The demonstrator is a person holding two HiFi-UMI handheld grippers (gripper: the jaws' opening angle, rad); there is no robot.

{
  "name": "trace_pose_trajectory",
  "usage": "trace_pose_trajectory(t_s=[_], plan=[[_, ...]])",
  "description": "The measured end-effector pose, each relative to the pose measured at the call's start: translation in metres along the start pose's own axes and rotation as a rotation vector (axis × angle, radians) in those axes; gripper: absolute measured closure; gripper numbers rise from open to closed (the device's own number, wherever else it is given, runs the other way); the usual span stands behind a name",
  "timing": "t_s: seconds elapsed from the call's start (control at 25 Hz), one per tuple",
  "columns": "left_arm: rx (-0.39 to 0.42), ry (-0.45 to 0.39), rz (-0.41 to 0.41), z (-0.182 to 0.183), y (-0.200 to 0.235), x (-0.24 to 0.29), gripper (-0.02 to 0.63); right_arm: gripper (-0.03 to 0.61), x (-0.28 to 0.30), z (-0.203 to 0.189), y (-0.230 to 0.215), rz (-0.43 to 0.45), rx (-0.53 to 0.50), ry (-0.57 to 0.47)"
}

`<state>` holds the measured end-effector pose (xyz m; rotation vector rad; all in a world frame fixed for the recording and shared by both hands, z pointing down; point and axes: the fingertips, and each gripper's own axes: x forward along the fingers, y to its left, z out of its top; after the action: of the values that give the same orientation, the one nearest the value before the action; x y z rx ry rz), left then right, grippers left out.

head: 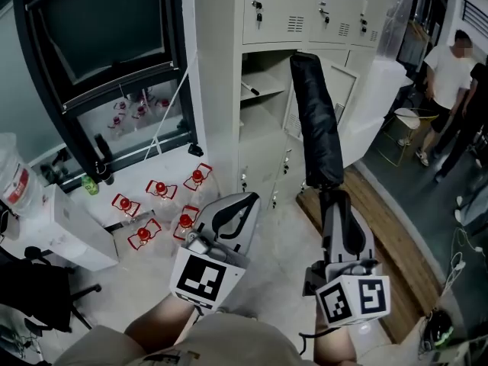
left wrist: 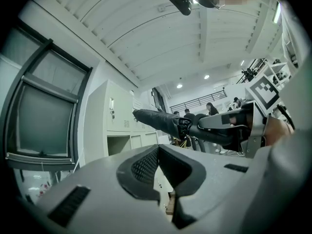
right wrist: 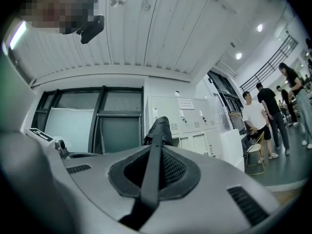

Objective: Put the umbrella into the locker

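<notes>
Two tools face the locker (head: 218, 67). The right hand-held gripper (head: 336, 198) is clamped on the lower end of the folded black umbrella (head: 315, 120), which stands upright before the open compartment (head: 263, 90). The left hand-held gripper (head: 245, 201) has its jaws together, holding nothing.

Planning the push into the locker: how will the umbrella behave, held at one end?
The umbrella is likely stiff: it juts straight from the right gripper without drooping. Gripped at one end only, it may pivot in the fingers if its tip bumps the locker. Its fabric sleeve looks soft, so probably not fragile.
</notes>
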<state>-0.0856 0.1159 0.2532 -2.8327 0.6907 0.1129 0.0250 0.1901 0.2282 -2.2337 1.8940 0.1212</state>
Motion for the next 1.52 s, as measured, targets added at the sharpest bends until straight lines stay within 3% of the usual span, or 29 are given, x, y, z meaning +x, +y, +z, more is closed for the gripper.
trace_pose_trajectory(t_s=[0.68,1.04,1.52], plan=[[0.007,0.009,0.048,-0.008,-0.043,0.021,0.606,0.560,-0.016,-0.011,-0.049,0.041,0.012,0.019],[0.029,0.006,0.050,-0.005,-0.045,0.034,0.606,0.560,-0.009,-0.016,-0.056,0.067,0.009,0.031],[0.010,0.026,0.041,-0.034,-0.022,0.066,0.606,0.560,0.029,-0.034,-0.071,0.063,-0.012,0.053]])
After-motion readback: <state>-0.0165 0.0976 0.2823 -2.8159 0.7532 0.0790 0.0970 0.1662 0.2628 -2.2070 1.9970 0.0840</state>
